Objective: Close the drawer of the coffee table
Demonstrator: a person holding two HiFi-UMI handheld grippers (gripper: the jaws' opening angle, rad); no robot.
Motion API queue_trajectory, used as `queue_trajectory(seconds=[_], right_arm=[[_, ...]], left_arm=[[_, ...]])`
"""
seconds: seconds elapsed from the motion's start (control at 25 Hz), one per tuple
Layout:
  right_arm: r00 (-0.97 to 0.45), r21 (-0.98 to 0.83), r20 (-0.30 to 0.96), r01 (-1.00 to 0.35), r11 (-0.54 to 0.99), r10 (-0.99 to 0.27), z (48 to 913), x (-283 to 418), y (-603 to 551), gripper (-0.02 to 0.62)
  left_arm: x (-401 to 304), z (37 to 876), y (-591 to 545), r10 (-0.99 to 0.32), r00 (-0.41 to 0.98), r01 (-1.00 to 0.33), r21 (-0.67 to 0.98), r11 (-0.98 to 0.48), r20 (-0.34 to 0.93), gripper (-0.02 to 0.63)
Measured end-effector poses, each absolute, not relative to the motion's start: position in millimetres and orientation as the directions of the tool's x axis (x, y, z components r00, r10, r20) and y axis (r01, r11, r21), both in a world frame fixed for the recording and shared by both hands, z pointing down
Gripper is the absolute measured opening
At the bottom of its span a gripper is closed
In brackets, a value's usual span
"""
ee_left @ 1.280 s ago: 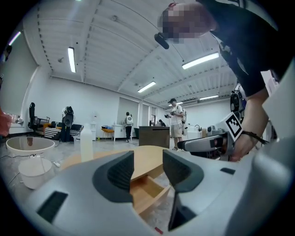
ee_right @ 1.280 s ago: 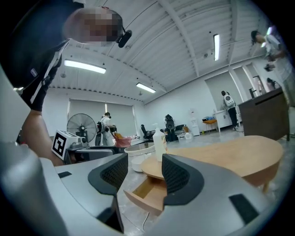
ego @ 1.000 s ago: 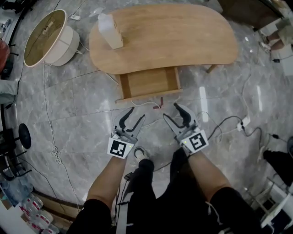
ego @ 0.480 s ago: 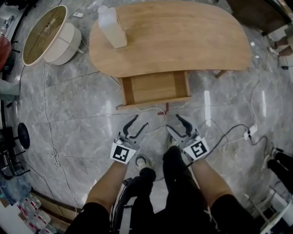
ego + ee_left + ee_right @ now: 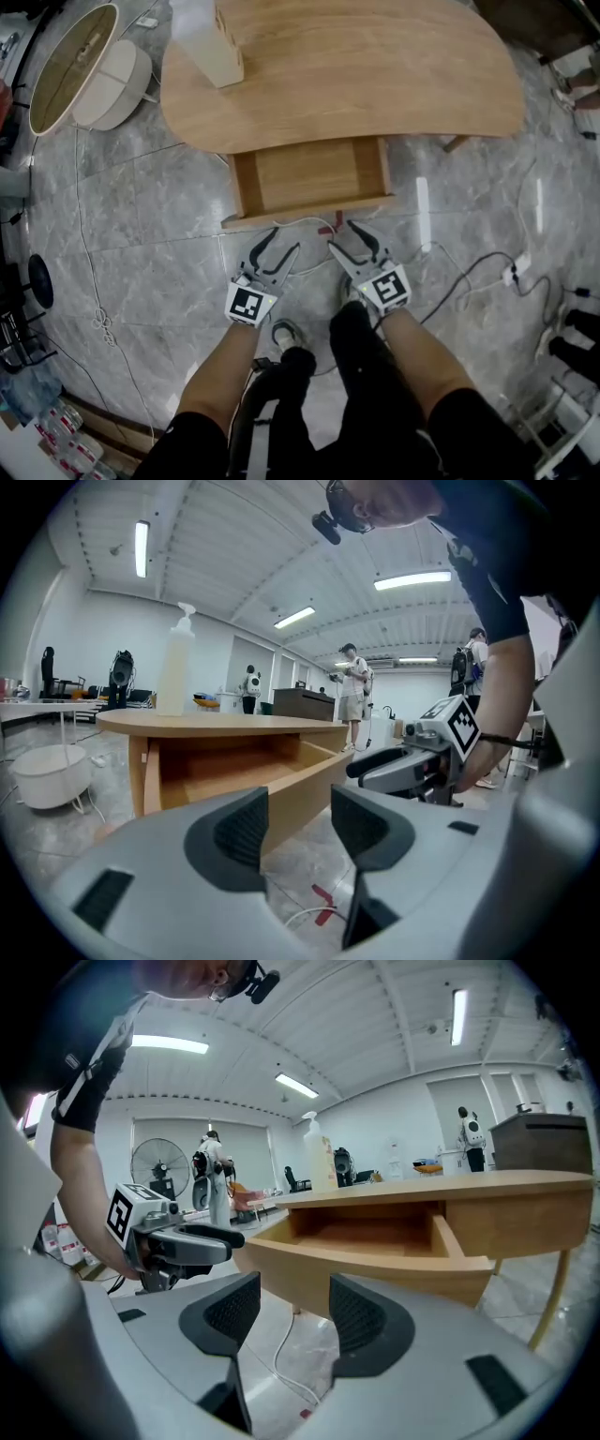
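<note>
Drawer (image 5: 309, 173) looks rigid, light, likely easy-sliding; its front panel (image 5: 305, 213), just ahead of left gripper (image 5: 281, 243) and right gripper (image 5: 343, 237), both wide and empty, suits pushing.

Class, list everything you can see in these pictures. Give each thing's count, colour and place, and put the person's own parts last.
coffee table: one, light wood, top of the head view
drawer: one, light wood, pulled out of the table's near side, empty
pump bottle: one, whitish, on the table's left end
round shade: one, cream, on the floor left of the table
cables: several, white and black, across the grey floor
bystanders: several, far background
left hand-held gripper: one, grey, open, empty, facing the drawer front
right hand-held gripper: one, grey, open, empty, beside the left
</note>
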State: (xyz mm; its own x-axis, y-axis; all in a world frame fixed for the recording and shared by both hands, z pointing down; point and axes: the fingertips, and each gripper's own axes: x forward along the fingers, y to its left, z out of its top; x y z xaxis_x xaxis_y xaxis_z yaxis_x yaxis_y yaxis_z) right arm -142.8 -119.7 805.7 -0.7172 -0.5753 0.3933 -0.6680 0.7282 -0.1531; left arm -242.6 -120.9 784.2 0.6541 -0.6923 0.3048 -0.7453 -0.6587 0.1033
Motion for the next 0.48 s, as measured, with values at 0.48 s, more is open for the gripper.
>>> queue_trajectory(seconds=[0.48], right_arm=[[-0.713, -0.148, 0.364, -0.679, 0.719, -0.599, 825, -142, -148, 0.219]], left_arm=[[-237, 818, -140, -0.707, 0.631, -0.763, 0.088, -0.641, 0.32, 0.192]])
